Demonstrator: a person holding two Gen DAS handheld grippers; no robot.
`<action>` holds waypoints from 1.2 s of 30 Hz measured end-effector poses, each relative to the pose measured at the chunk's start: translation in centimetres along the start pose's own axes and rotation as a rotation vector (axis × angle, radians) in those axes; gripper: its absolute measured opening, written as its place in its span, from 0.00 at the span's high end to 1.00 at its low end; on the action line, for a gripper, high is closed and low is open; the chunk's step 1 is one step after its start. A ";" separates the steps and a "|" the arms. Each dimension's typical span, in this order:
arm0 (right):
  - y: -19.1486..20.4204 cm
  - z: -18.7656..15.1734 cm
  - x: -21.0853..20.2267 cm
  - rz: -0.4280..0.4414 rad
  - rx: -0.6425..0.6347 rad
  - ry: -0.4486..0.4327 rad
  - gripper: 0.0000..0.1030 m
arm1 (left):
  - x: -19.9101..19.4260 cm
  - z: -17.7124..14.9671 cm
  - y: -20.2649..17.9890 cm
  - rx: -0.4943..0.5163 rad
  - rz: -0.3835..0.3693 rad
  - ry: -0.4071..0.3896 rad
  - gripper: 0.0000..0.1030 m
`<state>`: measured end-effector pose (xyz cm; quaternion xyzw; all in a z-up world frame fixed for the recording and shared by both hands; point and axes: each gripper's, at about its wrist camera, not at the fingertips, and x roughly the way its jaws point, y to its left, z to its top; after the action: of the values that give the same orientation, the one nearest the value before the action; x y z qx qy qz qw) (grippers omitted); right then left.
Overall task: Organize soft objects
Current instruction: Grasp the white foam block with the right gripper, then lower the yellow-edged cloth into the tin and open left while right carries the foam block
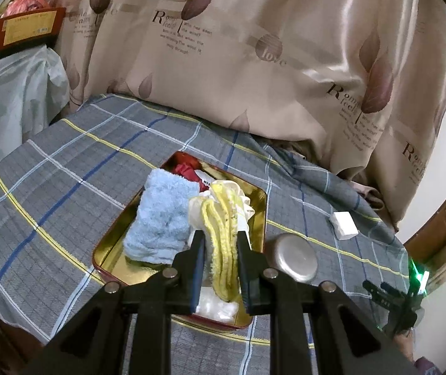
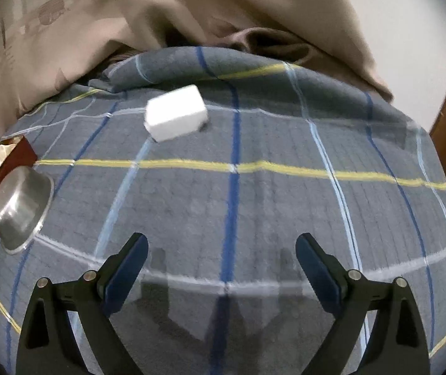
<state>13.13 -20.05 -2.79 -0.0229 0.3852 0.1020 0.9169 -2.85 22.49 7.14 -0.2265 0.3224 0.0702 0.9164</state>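
My left gripper (image 1: 221, 243) is shut on a yellow knitted cloth (image 1: 223, 234) with a cream cloth behind it, held over a red tin with a gold inside (image 1: 110, 250). In the tin lie a folded light blue towel (image 1: 160, 215), a red item (image 1: 188, 168) at the far end and a white cloth (image 1: 216, 307) at the near end. My right gripper (image 2: 223, 265) stands open over the grey checked blanket (image 2: 254, 206), nothing between its fingers. A white sponge block (image 2: 176, 112) lies ahead of it, also seen in the left wrist view (image 1: 344, 225).
A small steel bowl (image 1: 294, 257) lies upside down right of the tin, and shows at the left edge in the right wrist view (image 2: 19, 209). A beige printed curtain (image 1: 254, 47) hangs behind the bed. A plastic-covered stack with boxes (image 1: 19, 31) stands far left.
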 end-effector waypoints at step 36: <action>7.0 13.2 12.5 0.049 -0.192 0.192 0.34 | 1.1 0.0 1.2 -0.015 0.024 0.016 0.81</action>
<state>29.51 -9.49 -2.15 -0.1109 0.4602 0.1581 0.8666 -2.35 23.53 6.05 -0.2299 0.3319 0.0817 0.9112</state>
